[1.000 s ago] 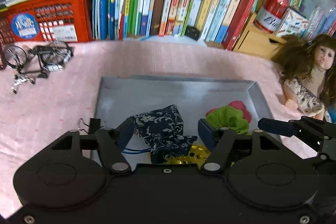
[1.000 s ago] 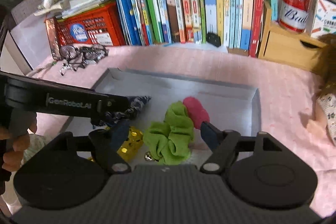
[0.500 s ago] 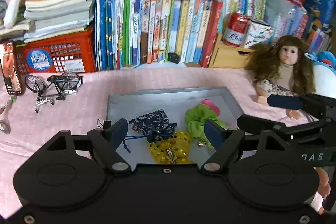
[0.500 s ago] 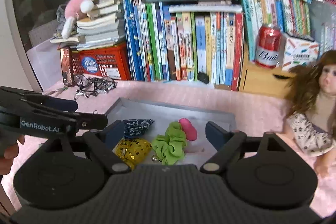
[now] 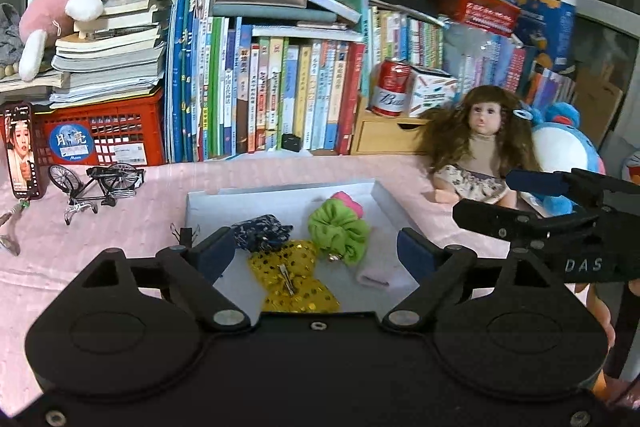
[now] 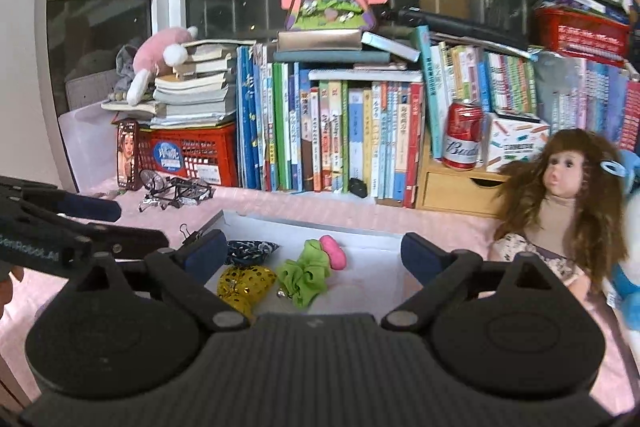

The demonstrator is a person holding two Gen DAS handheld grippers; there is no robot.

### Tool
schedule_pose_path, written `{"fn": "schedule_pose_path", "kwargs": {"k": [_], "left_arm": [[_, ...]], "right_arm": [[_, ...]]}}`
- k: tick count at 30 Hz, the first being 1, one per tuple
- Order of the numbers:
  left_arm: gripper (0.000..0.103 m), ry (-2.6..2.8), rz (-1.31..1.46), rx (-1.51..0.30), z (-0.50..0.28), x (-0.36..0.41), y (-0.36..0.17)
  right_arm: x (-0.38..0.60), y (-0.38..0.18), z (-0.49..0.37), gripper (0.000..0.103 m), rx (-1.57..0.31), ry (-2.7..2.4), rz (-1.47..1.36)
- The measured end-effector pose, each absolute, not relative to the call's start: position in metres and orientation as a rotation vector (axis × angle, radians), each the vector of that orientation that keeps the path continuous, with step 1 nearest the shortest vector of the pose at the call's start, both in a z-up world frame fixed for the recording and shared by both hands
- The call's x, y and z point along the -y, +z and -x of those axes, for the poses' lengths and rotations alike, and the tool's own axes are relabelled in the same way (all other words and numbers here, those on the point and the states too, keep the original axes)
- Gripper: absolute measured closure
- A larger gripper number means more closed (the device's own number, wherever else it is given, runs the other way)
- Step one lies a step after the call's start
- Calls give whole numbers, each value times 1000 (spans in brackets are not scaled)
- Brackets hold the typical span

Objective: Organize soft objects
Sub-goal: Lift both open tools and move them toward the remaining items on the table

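Observation:
A shallow white tray (image 5: pixel 384 193) (image 6: pixel 248 221) lies on the pink cloth. In it rest a dark blue patterned pouch (image 5: pixel 262 231) (image 6: pixel 250 251), a gold sequin bow (image 5: pixel 294 277) (image 6: pixel 244 283), a green scrunchie (image 5: pixel 340 231) (image 6: pixel 304 273), a pink scrunchie (image 5: pixel 348 202) (image 6: pixel 334 257) and a pale pink band (image 5: pixel 376 275). My left gripper (image 5: pixel 316 255) hangs above the tray's near edge, jaws opening, nothing between them. My right gripper (image 6: pixel 314 253) is likewise held back from the tray with its jaws opening and empty. Each gripper shows from the side in the other's view.
A long-haired doll (image 5: pixel 484 147) (image 6: pixel 560 203) and a blue plush (image 5: pixel 560 147) sit right of the tray. Behind stand rows of books (image 5: pixel 272 99), a red crate (image 5: pixel 100 135), a red can (image 5: pixel 390 89) on a wooden drawer box. A toy bicycle (image 5: pixel 100 183) and binder clip (image 6: pixel 188 233) lie left.
Both grippers have pulled back and up from the tray and opened wider. The blue pouch and the green scrunchie that lay between their jaws now rest in the tray.

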State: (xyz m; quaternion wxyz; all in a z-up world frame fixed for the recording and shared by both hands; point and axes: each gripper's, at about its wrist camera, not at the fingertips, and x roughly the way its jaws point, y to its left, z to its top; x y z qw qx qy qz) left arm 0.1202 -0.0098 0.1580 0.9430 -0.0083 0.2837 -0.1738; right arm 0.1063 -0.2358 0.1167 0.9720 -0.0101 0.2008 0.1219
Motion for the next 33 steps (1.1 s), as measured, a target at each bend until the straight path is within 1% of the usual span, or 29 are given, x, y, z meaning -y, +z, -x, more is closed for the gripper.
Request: {"fn": "schedule_pose_path", "kwargs": {"k": [3,6,16,22,26,33], "left_arm": [[15,-357,35,-556,-102,6,152],[10,-342,47,-510,-80,3,143],[9,-331,68,-444,-22,-5,110],[5,-288,49,-394,9,-12,91],[3,-249,42,-391,25,-18,73],[3,-110,74,-412,33,-45,44]], "right_arm": [[241,114,-92,5,-387,233,13],[247,107,-77,5,-367,209,1],[259,73,-28,2,-321,94,8],[263,53,-6,1,-301,56,2],[263,37,4,0,-300,35,10],[263,7,11,0,-320,-24,3]]}}
